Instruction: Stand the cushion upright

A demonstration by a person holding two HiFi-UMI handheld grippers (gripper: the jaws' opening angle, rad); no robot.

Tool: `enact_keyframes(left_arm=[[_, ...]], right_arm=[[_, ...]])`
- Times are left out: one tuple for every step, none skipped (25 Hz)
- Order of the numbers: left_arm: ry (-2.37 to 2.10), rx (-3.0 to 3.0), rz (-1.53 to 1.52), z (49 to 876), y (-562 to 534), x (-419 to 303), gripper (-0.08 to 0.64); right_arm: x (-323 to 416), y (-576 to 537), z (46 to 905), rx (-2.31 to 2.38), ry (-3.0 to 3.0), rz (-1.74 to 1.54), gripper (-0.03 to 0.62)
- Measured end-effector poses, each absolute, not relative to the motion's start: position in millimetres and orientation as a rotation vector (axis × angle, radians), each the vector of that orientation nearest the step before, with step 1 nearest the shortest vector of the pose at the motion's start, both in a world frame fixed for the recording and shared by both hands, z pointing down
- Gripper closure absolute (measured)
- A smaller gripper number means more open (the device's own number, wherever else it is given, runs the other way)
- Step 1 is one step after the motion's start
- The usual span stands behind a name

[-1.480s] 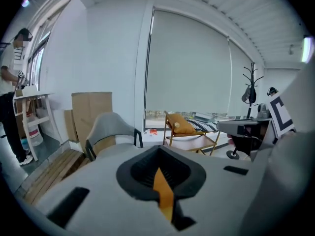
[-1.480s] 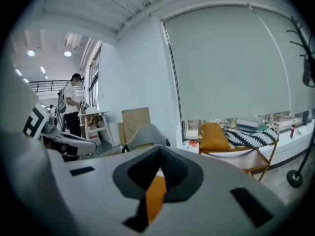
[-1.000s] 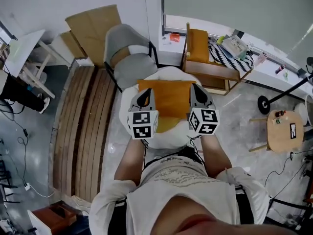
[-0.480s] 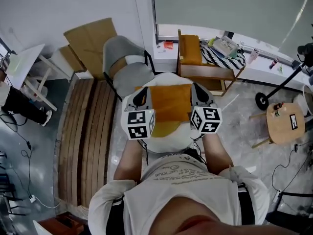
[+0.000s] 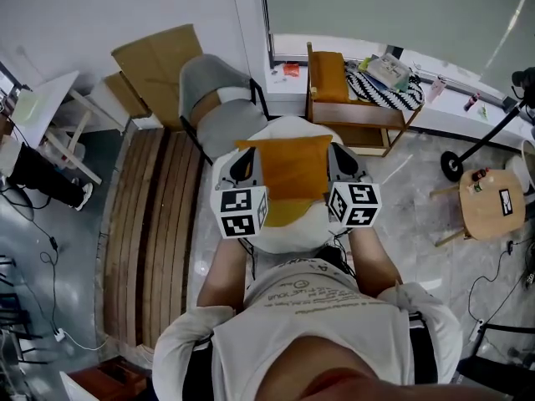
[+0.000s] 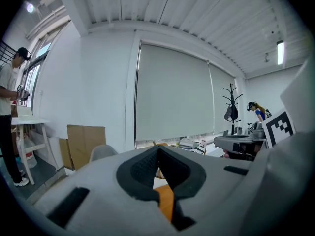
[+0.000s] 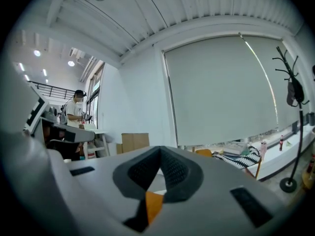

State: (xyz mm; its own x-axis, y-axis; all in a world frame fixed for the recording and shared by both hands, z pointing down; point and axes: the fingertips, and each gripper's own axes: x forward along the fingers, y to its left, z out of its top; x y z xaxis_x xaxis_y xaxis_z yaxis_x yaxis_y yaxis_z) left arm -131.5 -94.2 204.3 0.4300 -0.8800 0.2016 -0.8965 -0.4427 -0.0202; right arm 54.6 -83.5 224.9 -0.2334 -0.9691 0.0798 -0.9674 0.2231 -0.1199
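In the head view an orange cushion (image 5: 288, 170) is held up between my two grippers, over a white round seat (image 5: 280, 234). The cushion tilts with its far edge highest. My left gripper (image 5: 242, 167) is shut on the cushion's left edge, and my right gripper (image 5: 341, 164) is shut on its right edge. In the left gripper view a sliver of orange cushion (image 6: 166, 204) shows pinched between the dark pads of the left gripper (image 6: 158, 170). The right gripper view shows the same: orange cushion (image 7: 152, 205) clamped in the right gripper (image 7: 158, 173).
A grey chair (image 5: 219, 98) stands just beyond the white seat, with cardboard sheets (image 5: 159, 53) behind it. A wooden chair (image 5: 338, 90) is at the back right beside a cluttered sill. Wooden slats (image 5: 146, 224) lie to the left, and a small round table (image 5: 491, 207) stands at the right. A person (image 6: 9, 107) stands far left.
Both grippers have carried the cushion slightly upward and away over the white seat. Both grips are unchanged.
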Motion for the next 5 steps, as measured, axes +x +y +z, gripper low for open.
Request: enact_keyframes(left_arm=[[-1.607, 2.579, 0.278, 204.9, -92.5, -132.3, 0.540], [-1.607, 2.578, 0.276, 205.6, -90.8, -133.5, 0.540], [-1.607, 2.576, 0.275, 206.5, -89.2, -134.7, 0.540], [-1.608, 2.574, 0.274, 207.7, -87.7, -136.0, 0.540], [-1.608, 2.572, 0.274, 208.9, -86.1, -137.2, 0.540]], right_arm=[[53.3, -82.0, 225.9, -1.936, 2.452, -0.226, 0.566], [51.6, -80.4, 226.5, -1.933, 2.456, -0.226, 0.565], [49.8, -78.7, 227.2, -1.930, 2.461, -0.225, 0.565], [48.0, -76.9, 227.8, -1.928, 2.466, -0.224, 0.566], [46.2, -75.2, 228.5, -1.925, 2.471, -0.223, 0.566]])
